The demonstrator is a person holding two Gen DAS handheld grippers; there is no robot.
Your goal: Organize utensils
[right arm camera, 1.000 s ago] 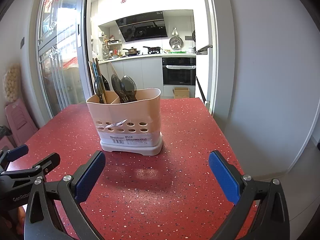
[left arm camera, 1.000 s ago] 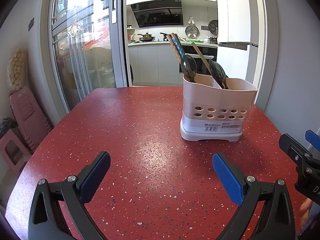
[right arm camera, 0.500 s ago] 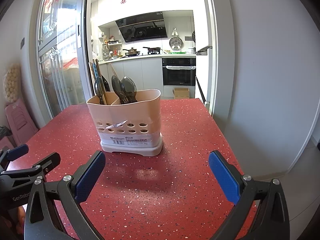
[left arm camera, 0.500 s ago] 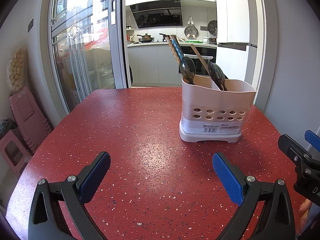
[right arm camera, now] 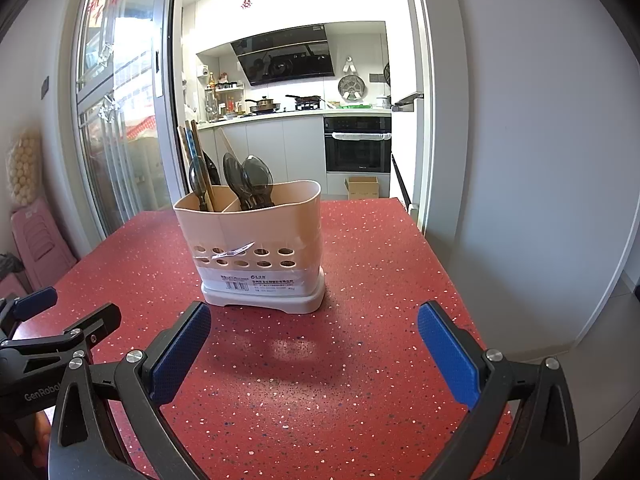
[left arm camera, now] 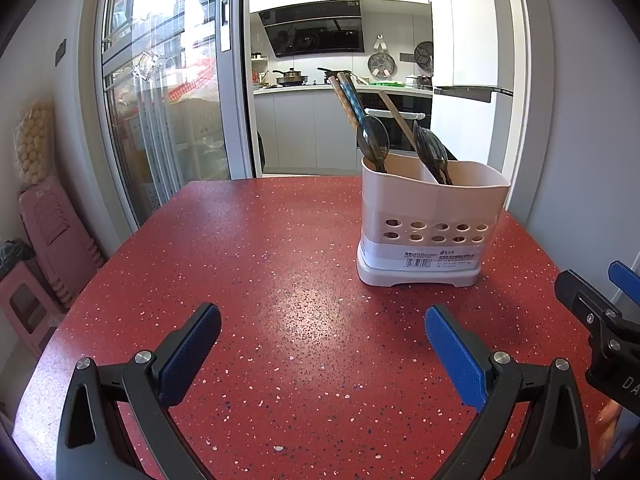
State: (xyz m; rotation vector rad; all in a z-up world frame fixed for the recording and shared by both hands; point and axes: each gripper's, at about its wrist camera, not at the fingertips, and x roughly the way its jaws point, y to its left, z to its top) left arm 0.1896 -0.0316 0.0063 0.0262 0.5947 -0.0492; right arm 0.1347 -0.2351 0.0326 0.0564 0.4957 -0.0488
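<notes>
1. Left gripper [left arm camera: 322, 332] spread wide, holding nothing; right gripper [right arm camera: 314, 330] likewise spread and empty.
2. Both hover above the red table [left arm camera: 260, 264].
3. The utensil holder [right arm camera: 250, 246] stands upright ahead; spoons [right arm camera: 248, 178] and chopsticks [left arm camera: 348, 98] inside.

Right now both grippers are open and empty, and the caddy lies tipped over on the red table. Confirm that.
Not quite. The caddy stands upright on the red table, utensils sticking up from it, as the right wrist view shows. The left gripper and right gripper are indeed open and empty.
</notes>
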